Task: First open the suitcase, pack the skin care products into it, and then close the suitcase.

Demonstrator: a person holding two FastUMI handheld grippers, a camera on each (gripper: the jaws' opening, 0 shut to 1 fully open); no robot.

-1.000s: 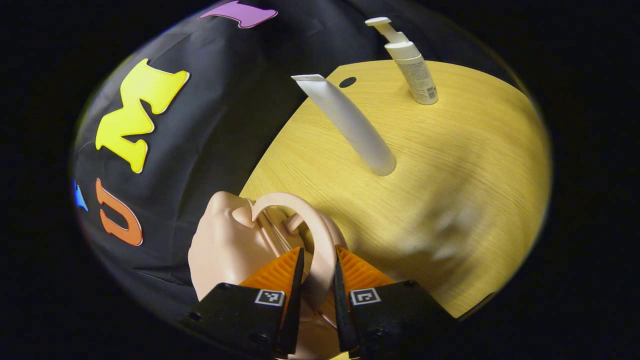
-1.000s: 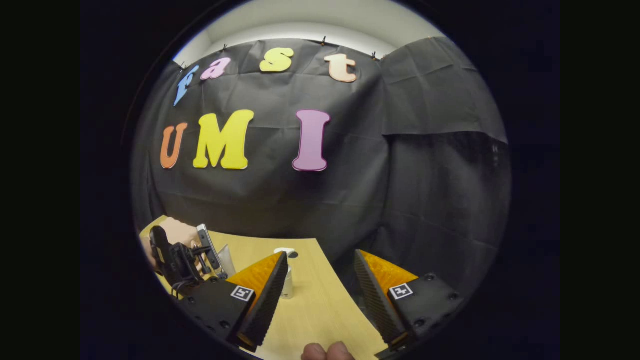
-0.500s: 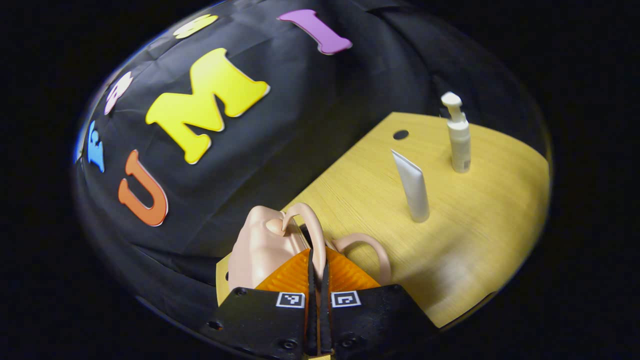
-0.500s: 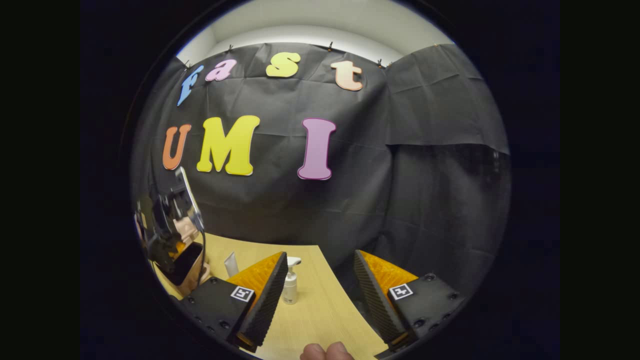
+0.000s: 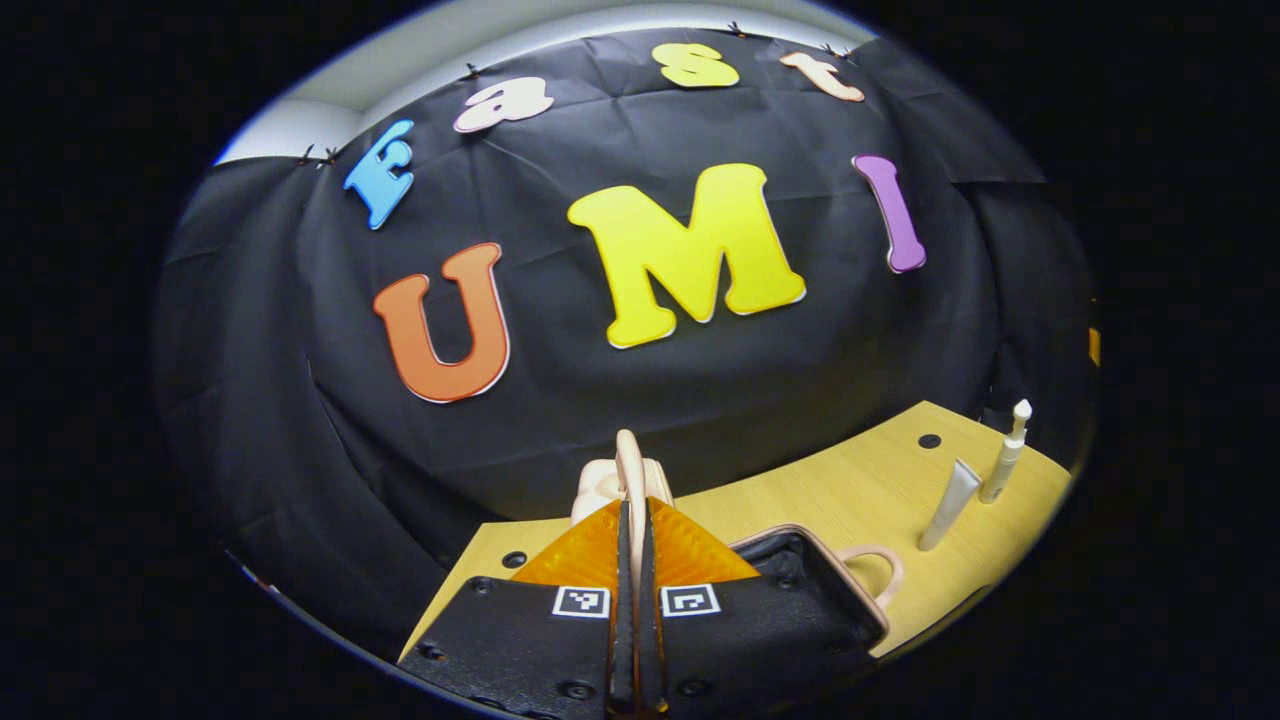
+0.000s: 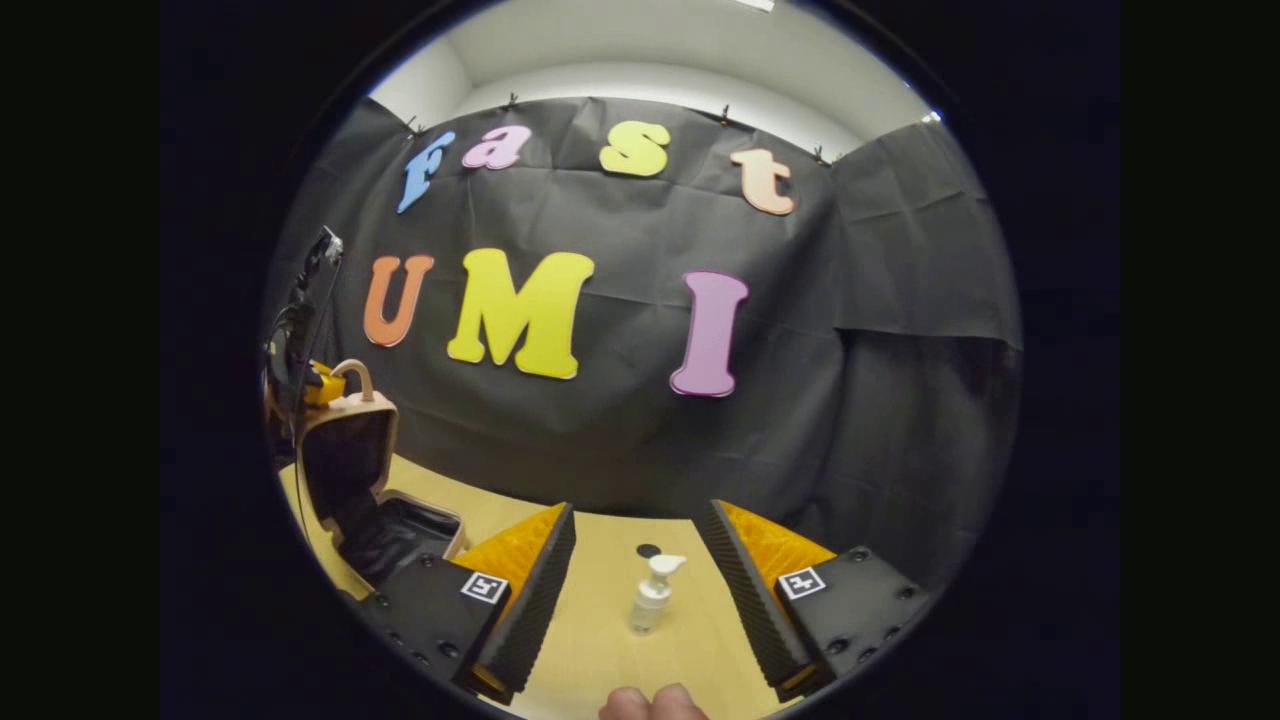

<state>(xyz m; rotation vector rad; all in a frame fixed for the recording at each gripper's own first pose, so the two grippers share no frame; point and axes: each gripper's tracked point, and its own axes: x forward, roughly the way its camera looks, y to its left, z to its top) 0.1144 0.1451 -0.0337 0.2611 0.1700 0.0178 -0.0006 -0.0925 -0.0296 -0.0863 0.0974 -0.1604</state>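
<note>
The left gripper (image 5: pixel 632 520) has its jaws pressed together on the thin pale-pink loop handle (image 5: pixel 629 470) of the small pink hard-shell suitcase (image 6: pixel 352 470), at the lower centre of the left gripper view. In the right gripper view the suitcase stands open at the lower left, lid upright, dark lining showing. The right gripper (image 6: pixel 632 575) holds its jaws wide apart and empty, framing a white pump bottle (image 6: pixel 652 594) upright on the light wooden bench (image 6: pixel 600 640). A white squeeze tube (image 5: pixel 949 504) stands at the lower right of the left gripper view.
</note>
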